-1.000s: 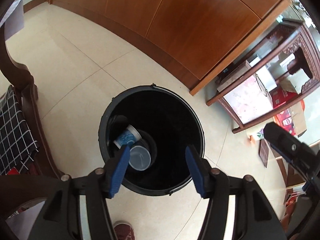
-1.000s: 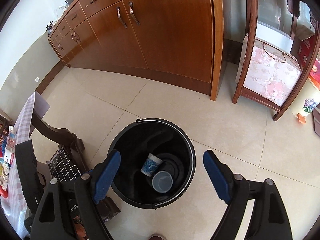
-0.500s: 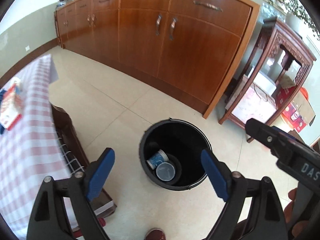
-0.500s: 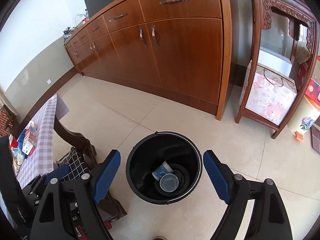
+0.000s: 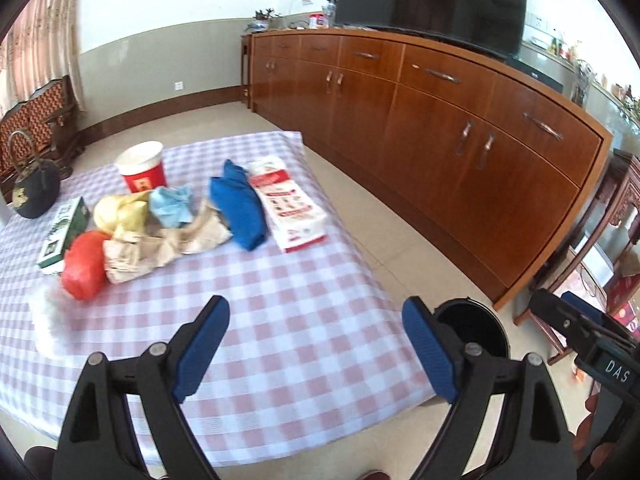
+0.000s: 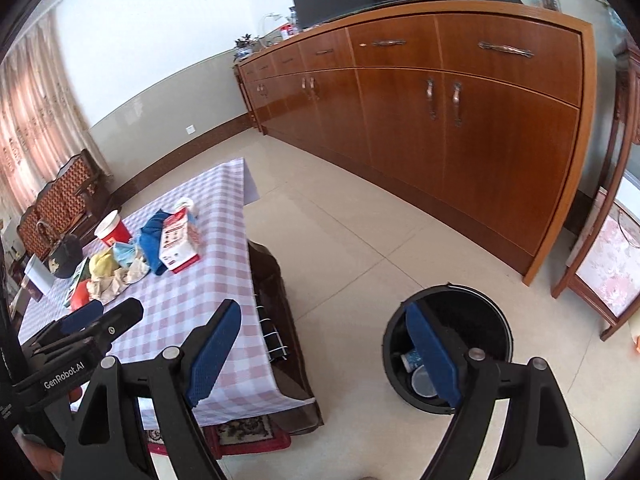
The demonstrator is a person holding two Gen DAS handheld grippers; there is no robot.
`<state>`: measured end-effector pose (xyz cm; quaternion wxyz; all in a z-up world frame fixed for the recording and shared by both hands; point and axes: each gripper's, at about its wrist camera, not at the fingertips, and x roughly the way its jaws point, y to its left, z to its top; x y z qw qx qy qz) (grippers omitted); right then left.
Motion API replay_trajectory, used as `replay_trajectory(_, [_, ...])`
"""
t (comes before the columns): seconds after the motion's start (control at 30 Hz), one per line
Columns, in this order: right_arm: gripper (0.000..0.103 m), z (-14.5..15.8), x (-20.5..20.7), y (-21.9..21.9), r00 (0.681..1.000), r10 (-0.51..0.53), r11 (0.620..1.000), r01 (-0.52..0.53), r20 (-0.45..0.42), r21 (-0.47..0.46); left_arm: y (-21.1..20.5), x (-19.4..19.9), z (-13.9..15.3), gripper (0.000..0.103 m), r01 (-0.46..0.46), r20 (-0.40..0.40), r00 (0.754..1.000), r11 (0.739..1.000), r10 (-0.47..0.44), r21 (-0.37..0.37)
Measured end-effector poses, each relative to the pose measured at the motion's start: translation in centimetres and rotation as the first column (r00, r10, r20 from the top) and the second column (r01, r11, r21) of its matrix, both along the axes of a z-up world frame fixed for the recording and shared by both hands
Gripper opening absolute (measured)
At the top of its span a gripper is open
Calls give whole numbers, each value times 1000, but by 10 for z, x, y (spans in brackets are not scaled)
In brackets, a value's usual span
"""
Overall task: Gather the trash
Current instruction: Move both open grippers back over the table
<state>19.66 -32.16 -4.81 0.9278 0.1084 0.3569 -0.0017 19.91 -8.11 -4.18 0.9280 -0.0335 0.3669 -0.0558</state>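
1. Left wrist view: our left gripper (image 5: 316,344) hangs over the checked table (image 5: 304,320), jaws apart and empty. The trash pile (image 5: 160,228) lies well ahead. Reaching carelessly could knock the red cup (image 5: 142,168) over.
2. Right wrist view: our right gripper (image 6: 324,356) is likewise spread and empty, over the floor beside the bin (image 6: 448,344), which holds two cups (image 6: 418,372). Light wrappers may slip from a loose grasp.

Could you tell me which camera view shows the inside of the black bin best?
The right wrist view: it looks down into the bin, showing two cups at the bottom. The left wrist view catches only the bin's rim behind a fingertip.
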Motion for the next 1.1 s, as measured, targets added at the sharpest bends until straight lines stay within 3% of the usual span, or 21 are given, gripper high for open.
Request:
replay_trajectory(0.2, [86,4,15,58,994,105,994,-105,7,-9,64,-8,2,89,-143,12,990,989,143,21])
replay_trajectory(0.4, [86,5,24,104,982,187,982,-187,4,-23,123,-16,-5,89,-252,-23,967,968,252,-4])
replay_trajectory(1.1, [86,-6,71,174,958,283,957,-285,-43,-52,217,-16,-16,89,-399,-11,917,917,399,18])
